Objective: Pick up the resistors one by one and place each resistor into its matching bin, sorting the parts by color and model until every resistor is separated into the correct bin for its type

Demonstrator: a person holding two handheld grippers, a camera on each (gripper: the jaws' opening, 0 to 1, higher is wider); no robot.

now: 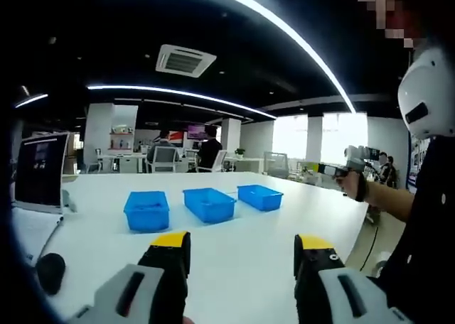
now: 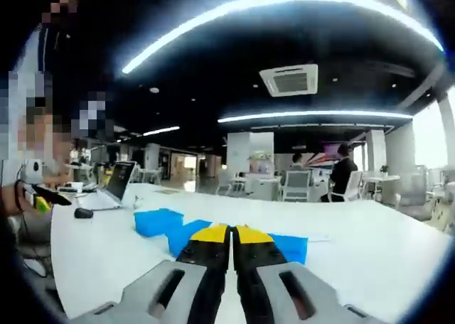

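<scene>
Three blue bins stand in a row on the white table (image 1: pixel 234 253): the left bin (image 1: pixel 147 210), the middle bin (image 1: pixel 209 204) and the right bin (image 1: pixel 260 197). My left gripper (image 1: pixel 242 247) hovers over the table short of them, its yellow-tipped jaws wide open with nothing between them. Off the table's right side a hand holds my right gripper (image 1: pixel 324 169) in the air. In the right gripper view the right gripper (image 2: pixel 232 233) is shut with nothing showing in it. It points at the same bins (image 2: pixel 158 222) (image 2: pixel 291 246). The left gripper (image 2: pixel 43 198) shows at the left edge.
An open laptop (image 1: pixel 41 171) and a black mouse (image 1: pixel 51 273) sit at the table's left end, also seen as laptop (image 2: pixel 117 182) and mouse (image 2: pixel 84 212). A person's dark sleeve (image 1: pixel 426 239) is close on the right. Office chairs and seated people are far behind.
</scene>
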